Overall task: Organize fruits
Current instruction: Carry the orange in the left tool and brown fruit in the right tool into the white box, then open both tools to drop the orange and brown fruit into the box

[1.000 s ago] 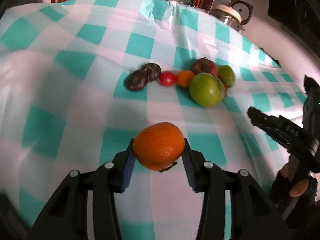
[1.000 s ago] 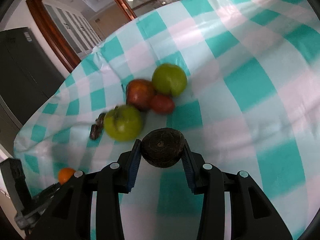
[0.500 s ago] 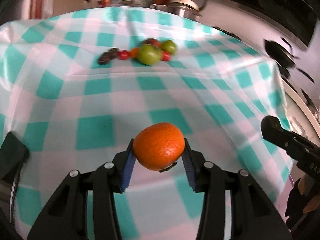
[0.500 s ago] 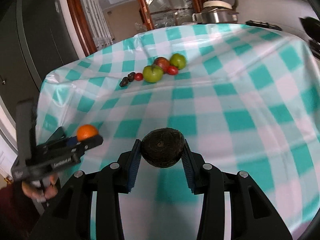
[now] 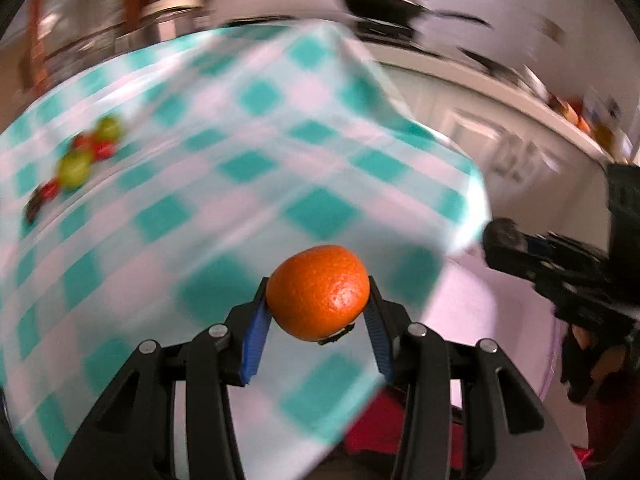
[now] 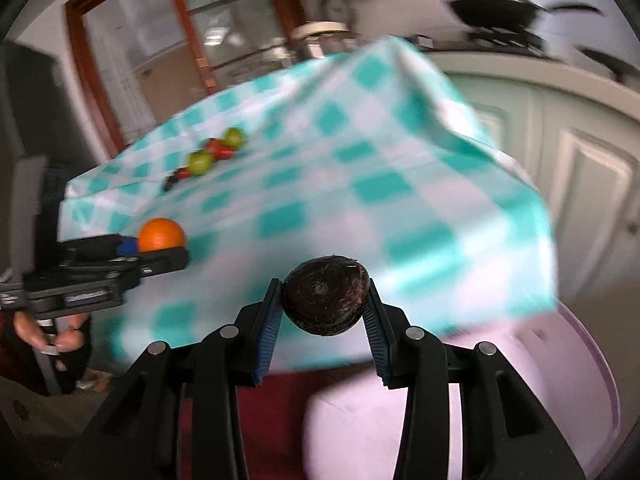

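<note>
My left gripper (image 5: 316, 322) is shut on an orange (image 5: 318, 292) and holds it above the near corner of the table; both also show in the right wrist view, the gripper (image 6: 168, 258) and the orange (image 6: 161, 235). My right gripper (image 6: 323, 314) is shut on a dark brown round fruit (image 6: 325, 300), held past the table's near edge. It shows at the right of the left wrist view (image 5: 504, 240). A blurred cluster of green, red and dark fruits (image 5: 76, 168) lies far back on the teal-checked tablecloth (image 5: 248, 168), also in the right wrist view (image 6: 208, 156).
A pale pink round surface (image 6: 500, 392) lies below the table's near corner, also seen in the left wrist view (image 5: 492, 312). A red surface (image 5: 372, 428) lies under the cloth's edge. White cabinets (image 6: 580, 168) stand to the right. A dark pan (image 6: 496, 8) hangs behind.
Both grippers have pulled back from the fruit cluster and swung right toward the table's corner, each still holding its fruit. The pink round surface has come into view.
</note>
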Demonstrator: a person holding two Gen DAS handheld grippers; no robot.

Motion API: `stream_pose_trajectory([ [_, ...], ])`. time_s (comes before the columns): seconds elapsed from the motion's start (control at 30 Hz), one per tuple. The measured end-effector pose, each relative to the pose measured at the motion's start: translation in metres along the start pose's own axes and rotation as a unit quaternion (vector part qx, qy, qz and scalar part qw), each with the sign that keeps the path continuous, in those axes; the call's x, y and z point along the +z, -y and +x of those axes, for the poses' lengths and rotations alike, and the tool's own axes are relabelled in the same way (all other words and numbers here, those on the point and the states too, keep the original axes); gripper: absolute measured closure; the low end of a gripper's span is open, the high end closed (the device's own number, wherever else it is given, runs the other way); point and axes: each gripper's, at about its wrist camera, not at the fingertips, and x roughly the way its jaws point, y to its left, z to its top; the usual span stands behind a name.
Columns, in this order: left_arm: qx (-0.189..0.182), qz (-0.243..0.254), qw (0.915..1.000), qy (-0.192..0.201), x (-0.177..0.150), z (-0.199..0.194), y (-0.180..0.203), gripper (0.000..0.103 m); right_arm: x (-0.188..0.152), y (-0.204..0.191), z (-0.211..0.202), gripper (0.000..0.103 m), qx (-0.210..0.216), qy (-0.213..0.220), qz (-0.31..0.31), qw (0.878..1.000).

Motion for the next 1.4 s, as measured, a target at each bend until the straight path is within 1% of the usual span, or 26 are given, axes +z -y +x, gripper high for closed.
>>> stream_pose_trajectory([
  [0.1, -0.036, 0.061, 0.9972, -0.021, 0.0, 0.018, 0.048, 0.058, -0.021, 0.04, -0.005, 0.063, -0.044, -0.023, 0.032, 0.998],
  [0.17, -0.07, 0.117, 0.9895, -0.049, -0.004, 0.04, 0.089, 0.058, -0.034, 0.069, 0.003, 0.063, -0.084, -0.06, 0.056, 0.993],
  [0.2, -0.081, 0.131, 0.9862, -0.061, -0.006, 0.048, 0.099, 0.058, -0.042, 0.084, 0.01, 0.063, -0.106, -0.087, 0.071, 0.988],
  [0.23, -0.098, 0.152, 0.9799, -0.083, -0.011, 0.062, 0.117, 0.058, -0.046, 0.09, 0.016, 0.063, -0.119, -0.102, 0.079, 0.985],
  [0.27, -0.108, 0.165, 0.9752, -0.1, -0.014, 0.074, 0.128, 0.058, -0.055, 0.104, 0.027, 0.063, -0.143, -0.134, 0.088, 0.977],
  [0.3, -0.122, 0.177, 0.9675, -0.132, -0.02, 0.095, 0.142, 0.058, -0.06, 0.109, 0.034, 0.063, -0.154, -0.151, 0.089, 0.972],
  [0.37, -0.14, 0.182, 0.9559, -0.184, -0.032, 0.125, 0.155, 0.058, -0.072, 0.119, 0.053, 0.063, -0.175, -0.196, 0.087, 0.961],
  [0.4, -0.147, 0.185, 0.9481, -0.213, -0.038, 0.142, 0.162, 0.058, -0.077, 0.122, 0.061, 0.063, -0.183, -0.214, 0.08, 0.956],
  [0.47, -0.149, 0.192, 0.938, -0.247, -0.049, 0.166, 0.171, 0.058, -0.085, 0.122, 0.078, 0.063, -0.201, -0.25, 0.052, 0.946],
  [0.57, -0.152, 0.203, 0.9172, -0.307, -0.067, 0.201, 0.183, 0.058, -0.099, 0.125, 0.098, 0.063, -0.21, -0.298, 0.033, 0.931],
  [0.63, -0.152, 0.196, 0.9111, -0.329, -0.073, 0.217, 0.184, 0.058, -0.108, 0.131, 0.107, 0.063, -0.204, -0.32, 0.041, 0.924],
  [0.73, -0.143, 0.181, 0.9004, -0.369, -0.083, 0.24, 0.182, 0.058, -0.126, 0.138, 0.106, 0.063, -0.205, -0.342, 0.053, 0.915],
  [0.83, -0.129, 0.187, 0.8914, -0.392, -0.092, 0.255, 0.185, 0.058, -0.126, 0.14, 0.107, 0.062, -0.199, -0.345, 0.061, 0.915],
  [0.87, -0.125, 0.192, 0.8898, -0.394, -0.093, 0.258, 0.188, 0.058, -0.128, 0.141, 0.109, 0.062, -0.198, -0.352, 0.061, 0.913],
  [0.93, -0.125, 0.199, 0.8868, -0.398, -0.095, 0.261, 0.192, 0.058, -0.13, 0.144, 0.114, 0.062, -0.201, -0.361, 0.058, 0.909],
  [1.0, -0.127, 0.2, 0.8848, -0.401, -0.096, 0.262, 0.194, 0.058, -0.13, 0.145, 0.115, 0.056, -0.205, -0.362, 0.061, 0.907],
  [1.03, -0.127, 0.2, 0.885, -0.401, -0.096, 0.263, 0.194, 0.056, -0.129, 0.146, 0.114, 0.045, -0.204, -0.36, 0.066, 0.908],
  [1.07, -0.129, 0.2, 0.886, -0.398, -0.093, 0.267, 0.198, 0.053, -0.128, 0.148, 0.112, 0.038, -0.204, -0.356, 0.073, 0.909],
  [1.1, -0.134, 0.198, 0.8883, -0.392, -0.09, 0.266, 0.199, 0.046, -0.128, 0.144, 0.111, 0.037, -0.203, -0.353, 0.075, 0.91],
  [1.17, -0.141, 0.195, 0.8924, -0.382, -0.086, 0.261, 0.196, 0.042, -0.125, 0.142, 0.108, 0.037, -0.202, -0.347, 0.083, 0.912],
  [1.2, -0.143, 0.194, 0.8953, -0.375, -0.085, 0.258, 0.199, 0.04, -0.123, 0.143, 0.104, 0.037, -0.203, -0.341, 0.088, 0.914],
  [1.23, -0.147, 0.195, 0.9004, -0.36, -0.08, 0.253, 0.2, 0.039, -0.12, 0.144, 0.098, 0.037, -0.204, -0.332, 0.093, 0.916],
  [1.3, -0.152, 0.205, 0.9096, -0.328, -0.077, 0.231, 0.195, 0.039, -0.107, 0.148, 0.076, 0.037, -0.208, -0.293, 0.111, 0.927],
  [1.33, -0.153, 0.216, 0.9185, -0.294, -0.071, 0.215, 0.198, 0.038, -0.1, 0.149, 0.066, 0.036, -0.211, -0.277, 0.117, 0.93],
  [1.37, -0.156, 0.225, 0.9251, -0.263, -0.065, 0.202, 0.201, 0.036, -0.088, 0.152, 0.048, 0.036, -0.221, -0.243, 0.121, 0.937],
  [1.4, -0.162, 0.233, 0.9309, -0.23, -0.058, 0.186, 0.202, 0.031, -0.078, 0.155, 0.035, 0.035, -0.228, -0.214, 0.119, 0.942],
])
